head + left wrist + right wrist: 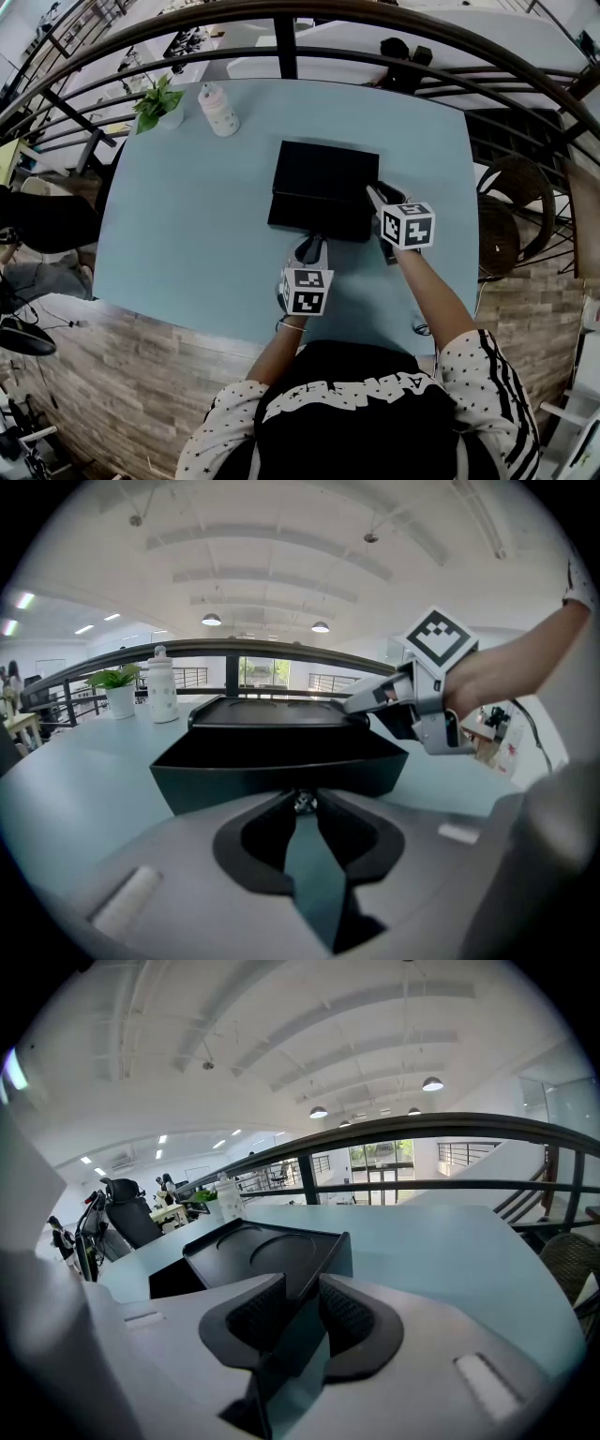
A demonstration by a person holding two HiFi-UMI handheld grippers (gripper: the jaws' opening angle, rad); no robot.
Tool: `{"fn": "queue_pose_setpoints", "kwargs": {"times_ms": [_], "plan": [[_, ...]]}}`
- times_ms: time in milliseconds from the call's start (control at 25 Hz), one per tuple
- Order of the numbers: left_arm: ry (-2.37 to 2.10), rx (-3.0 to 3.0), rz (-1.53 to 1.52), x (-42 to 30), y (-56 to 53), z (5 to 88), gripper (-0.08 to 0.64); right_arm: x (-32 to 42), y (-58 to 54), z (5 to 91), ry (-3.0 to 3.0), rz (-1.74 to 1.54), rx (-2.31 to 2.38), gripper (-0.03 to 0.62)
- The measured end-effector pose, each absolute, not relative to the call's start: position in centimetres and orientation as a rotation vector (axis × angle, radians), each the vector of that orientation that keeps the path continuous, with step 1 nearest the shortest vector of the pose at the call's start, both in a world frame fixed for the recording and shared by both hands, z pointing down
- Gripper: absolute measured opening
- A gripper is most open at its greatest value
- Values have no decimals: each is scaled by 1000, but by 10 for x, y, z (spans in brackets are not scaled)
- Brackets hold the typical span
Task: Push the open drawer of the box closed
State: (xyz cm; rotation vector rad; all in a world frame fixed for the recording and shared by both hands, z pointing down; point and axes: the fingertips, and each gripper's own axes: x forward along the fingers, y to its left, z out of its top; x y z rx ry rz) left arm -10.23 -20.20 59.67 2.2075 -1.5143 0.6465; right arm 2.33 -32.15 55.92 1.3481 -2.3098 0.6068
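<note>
A black box [325,169] lies mid-table with its drawer [314,217] pulled out toward me. My left gripper [312,246] is shut, its tips just at the drawer's front wall [281,761], nothing between them. My right gripper [375,195] sits at the box's near right corner. In the right gripper view its jaws [300,1293] stand close together with the box's top rim [323,1260] running in between them. The left gripper view shows that right gripper [354,702] resting on the box's top corner.
The light blue table [187,234] carries a potted plant [159,101] and a white bottle [217,109] at the far left. A dark railing [281,42] curves behind the table. Wicker seats [516,187] stand off the right edge.
</note>
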Motion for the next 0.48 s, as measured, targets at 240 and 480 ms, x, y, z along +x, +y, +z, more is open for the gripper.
{"fn": "queue_pose_setpoints", "kwargs": {"times_ms": [240, 480], "plan": [[-1506, 2220, 661, -100, -211, 596, 0, 24, -321, 559, -2316, 600, 1355, 97], [-1500, 2228, 665, -98, -220, 598, 0, 23, -321, 560, -2328, 595, 1367, 97]]}}
